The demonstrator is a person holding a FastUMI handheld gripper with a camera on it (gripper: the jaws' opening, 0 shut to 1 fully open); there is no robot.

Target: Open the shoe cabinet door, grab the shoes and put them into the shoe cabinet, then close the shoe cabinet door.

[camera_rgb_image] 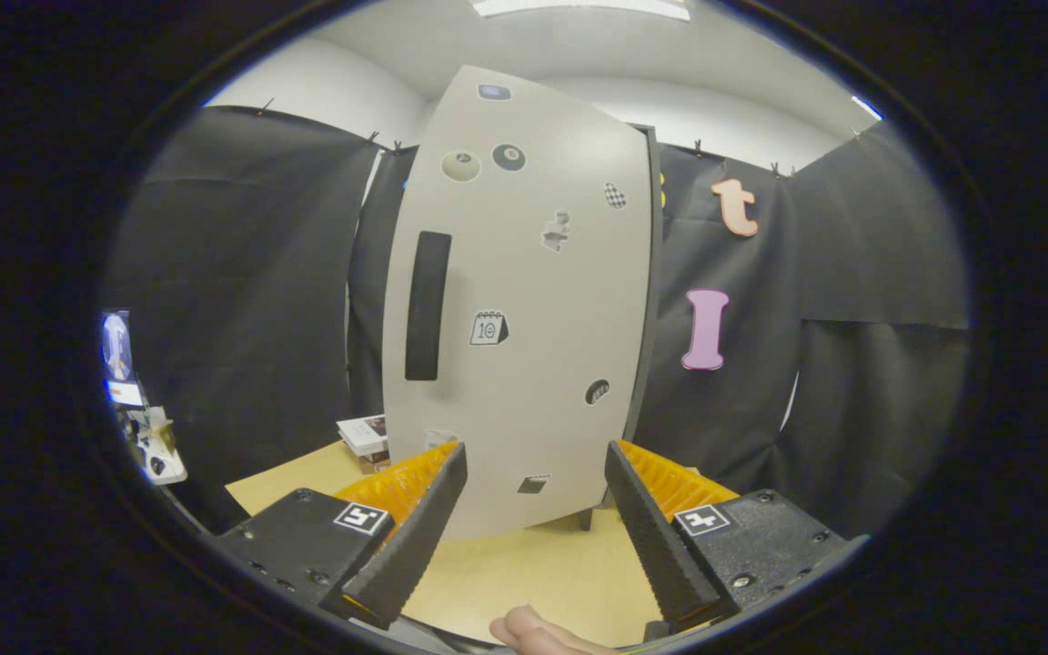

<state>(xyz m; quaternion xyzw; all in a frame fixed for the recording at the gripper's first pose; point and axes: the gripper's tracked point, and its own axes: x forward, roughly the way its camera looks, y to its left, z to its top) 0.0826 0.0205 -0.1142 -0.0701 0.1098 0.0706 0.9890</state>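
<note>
The gripper (pixel 535 459) stands wide open, its fingers holding and touching nothing. Just ahead of them rises the shoe cabinet door (pixel 524 300), pale grey, sticker-dotted, with a dark vertical handle (pixel 427 305). Below lies a light wooden tabletop (pixel 533 573); a fingertip (pixel 533 632) shows between the fingers. Black cloth walls the booth.

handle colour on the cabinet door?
Black: a tall vertical handle on the pale grey cabinet door, gripper view.
</note>
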